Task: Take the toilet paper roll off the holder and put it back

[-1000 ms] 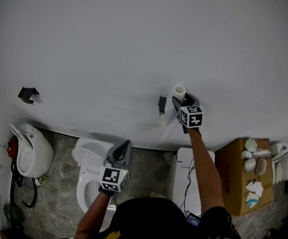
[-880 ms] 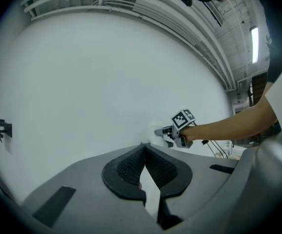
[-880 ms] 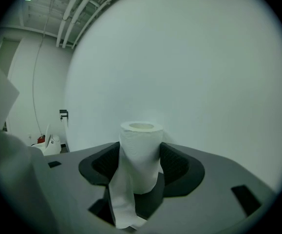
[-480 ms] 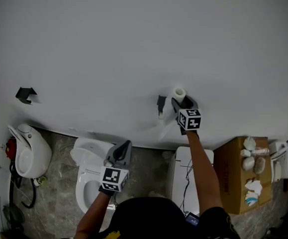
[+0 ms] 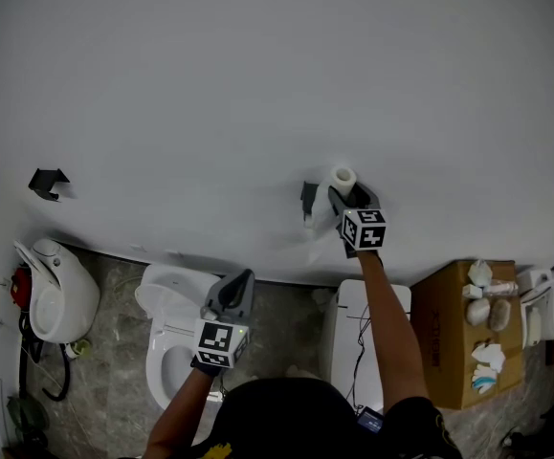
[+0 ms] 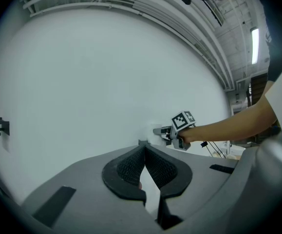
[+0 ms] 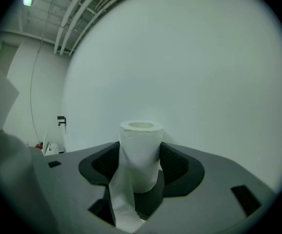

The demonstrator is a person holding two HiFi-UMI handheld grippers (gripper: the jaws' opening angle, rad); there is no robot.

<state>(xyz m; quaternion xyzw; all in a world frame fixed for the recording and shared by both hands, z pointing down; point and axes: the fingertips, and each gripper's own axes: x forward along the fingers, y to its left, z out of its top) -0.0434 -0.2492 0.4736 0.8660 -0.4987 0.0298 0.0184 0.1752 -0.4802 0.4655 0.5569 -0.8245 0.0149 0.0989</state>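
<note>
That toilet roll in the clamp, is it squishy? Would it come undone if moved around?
Probably soft: the toilet paper roll looks slightly pinched where the right gripper clamps it. Likely light, since side pressure alone holds it upright. Its loose tail hangs limp, so it may unwind or snag.

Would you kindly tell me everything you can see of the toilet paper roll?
The toilet paper roll is white, soft-looking paper wound on a hollow core, standing upright with the open end up. The right gripper is shut on its sides. A loose tail hangs down its front. In the head view it sits near the white wall, just right of the dark holder.
</note>
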